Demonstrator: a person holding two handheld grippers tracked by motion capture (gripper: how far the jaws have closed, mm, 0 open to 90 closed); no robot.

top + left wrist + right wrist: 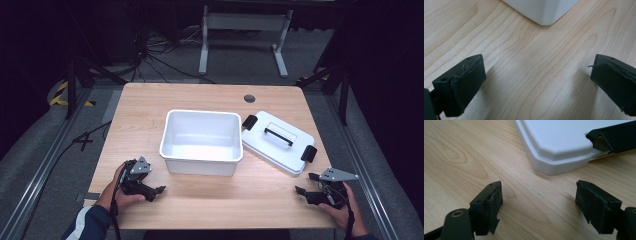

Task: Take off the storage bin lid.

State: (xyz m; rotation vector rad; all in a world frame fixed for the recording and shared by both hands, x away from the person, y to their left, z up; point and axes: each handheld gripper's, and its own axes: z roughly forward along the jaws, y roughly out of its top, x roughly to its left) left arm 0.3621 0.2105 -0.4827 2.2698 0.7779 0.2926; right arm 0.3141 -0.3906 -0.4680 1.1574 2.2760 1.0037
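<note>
A white plastic tub (pixel 201 141) sits empty in the middle of the wooden table (pixel 150 100). Its white lid (pixel 277 141), with a black handle and two black clips, lies flat just to the right of it. My left gripper (pixel 156 192) rests low on the table near the front left, open, with the tub's corner (pixel 544 13) ahead of its jaws. At the front right my right gripper (pixel 306 183) is open too, a short way from the lid's near corner (pixel 554 160) and its black clip (pixel 614 137). Nothing is held.
A round grey cable grommet (pixel 249 98) is set into the table's far edge. Beyond the table stand a white desk frame (pixel 245 35) and loose cables on the grey floor. Metal rails run along both sides of the table.
</note>
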